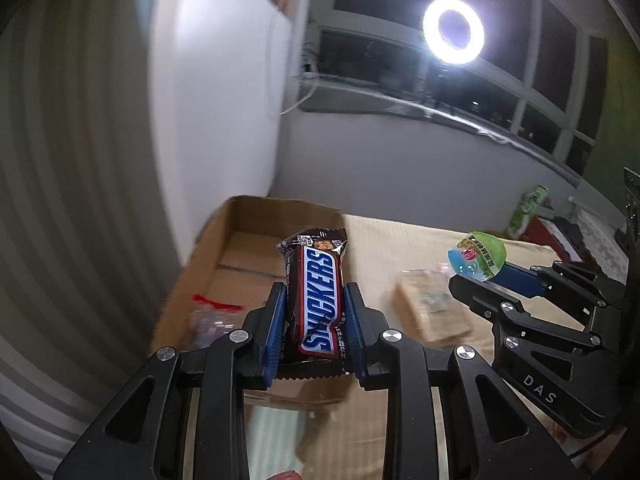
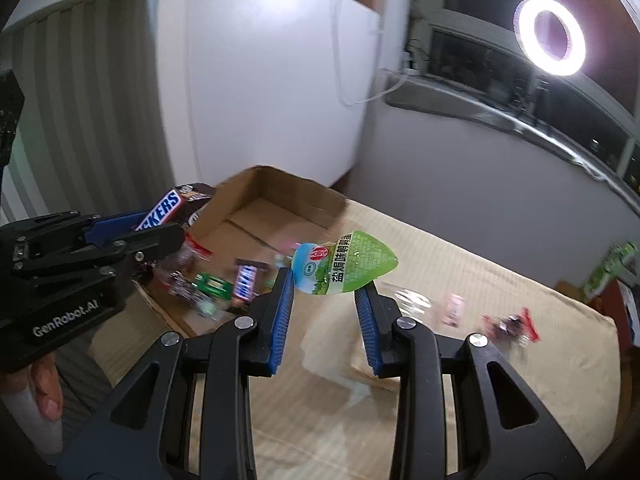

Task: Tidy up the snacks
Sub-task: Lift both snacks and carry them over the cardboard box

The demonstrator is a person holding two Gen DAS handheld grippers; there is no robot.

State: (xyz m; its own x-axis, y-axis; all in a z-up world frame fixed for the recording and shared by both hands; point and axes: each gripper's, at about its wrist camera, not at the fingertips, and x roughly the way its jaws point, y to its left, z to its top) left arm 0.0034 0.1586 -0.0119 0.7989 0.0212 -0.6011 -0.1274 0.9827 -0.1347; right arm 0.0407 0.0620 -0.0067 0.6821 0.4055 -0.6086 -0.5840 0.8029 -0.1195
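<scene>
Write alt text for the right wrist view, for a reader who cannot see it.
The right gripper holds a green snack pouch above a beige tablecloth. At left, the left gripper carries a Snickers bar beside an open cardboard box already holding snacks. A ring light glows at upper right.

"SNICKERS" on the candy bar (image 1: 318,304), "DAS" on the right gripper (image 1: 478,276), "GenRobot.AI" on the left gripper (image 2: 160,236)

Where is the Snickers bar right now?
The Snickers bar is clamped upright in the left gripper, held over the near edge of the open cardboard box; the right wrist view shows it at far left.
</scene>
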